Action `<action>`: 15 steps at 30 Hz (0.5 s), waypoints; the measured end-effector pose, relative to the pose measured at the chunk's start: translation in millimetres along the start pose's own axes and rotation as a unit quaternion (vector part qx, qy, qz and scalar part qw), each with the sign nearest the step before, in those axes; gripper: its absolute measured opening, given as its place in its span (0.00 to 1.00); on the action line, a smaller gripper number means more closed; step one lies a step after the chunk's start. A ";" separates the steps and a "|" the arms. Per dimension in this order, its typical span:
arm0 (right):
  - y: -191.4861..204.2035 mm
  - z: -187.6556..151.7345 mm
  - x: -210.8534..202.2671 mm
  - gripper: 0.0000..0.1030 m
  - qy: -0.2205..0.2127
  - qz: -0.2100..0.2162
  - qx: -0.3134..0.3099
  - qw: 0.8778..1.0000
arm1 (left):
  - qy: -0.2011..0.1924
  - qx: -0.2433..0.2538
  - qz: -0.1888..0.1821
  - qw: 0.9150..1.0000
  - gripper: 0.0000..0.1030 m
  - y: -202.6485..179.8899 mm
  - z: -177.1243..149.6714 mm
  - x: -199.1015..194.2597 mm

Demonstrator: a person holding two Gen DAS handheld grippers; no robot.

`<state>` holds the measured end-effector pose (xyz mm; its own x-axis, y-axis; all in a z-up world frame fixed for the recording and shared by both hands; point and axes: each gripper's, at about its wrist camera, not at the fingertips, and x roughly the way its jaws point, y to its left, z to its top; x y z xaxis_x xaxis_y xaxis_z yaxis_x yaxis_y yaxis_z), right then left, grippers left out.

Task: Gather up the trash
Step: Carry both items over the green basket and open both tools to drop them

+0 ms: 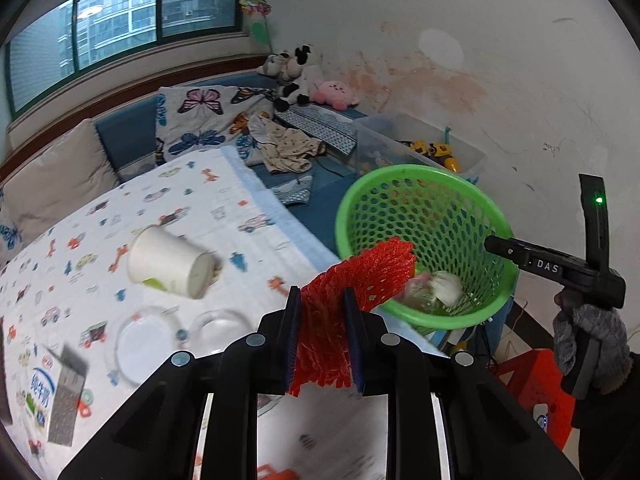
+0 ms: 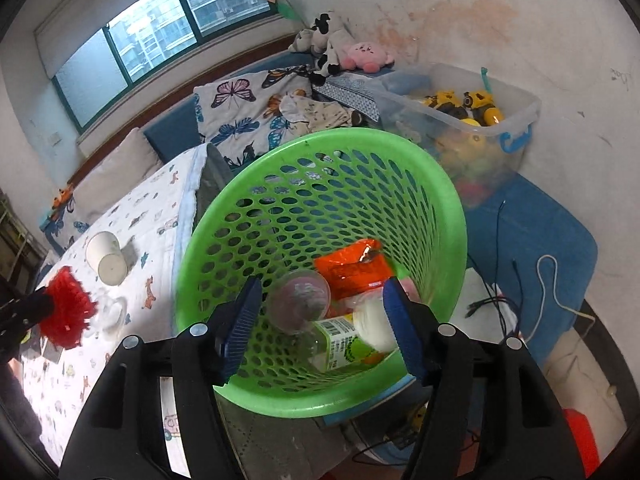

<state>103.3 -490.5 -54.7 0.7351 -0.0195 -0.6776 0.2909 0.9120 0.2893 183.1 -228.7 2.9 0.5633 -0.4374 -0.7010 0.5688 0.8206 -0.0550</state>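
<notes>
L gripper has its jaws clenched on the red foam net, carried off the bench toward the green basket, prob. so it drops in w/ the other trash. R gripper hangs over the basket mouth, jaws released w/ nothing between them; bottle and orange wrapper lie inside. Paper cup on its side on the bench, not yet collected.

soft window daylight, fisheye edges, motion blur
</notes>
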 end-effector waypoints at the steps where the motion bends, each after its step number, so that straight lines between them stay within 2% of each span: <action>1: -1.1 0.3 -0.5 0.63 -0.001 0.002 0.001 1.000 | 0.003 0.003 -0.004 1.000 0.20 -4.6 2.3 4.7; 15: -20.1 -12.4 -41.9 0.70 -0.033 -0.011 0.014 0.999 | 0.055 0.037 -0.056 0.996 0.21 -71.1 26.1 74.6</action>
<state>59.0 -502.9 -40.4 0.7663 -0.0679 -0.6389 0.3243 0.8993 0.2934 200.4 -329.3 -26.9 0.4267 -0.4787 -0.7673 0.6700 0.7372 -0.0873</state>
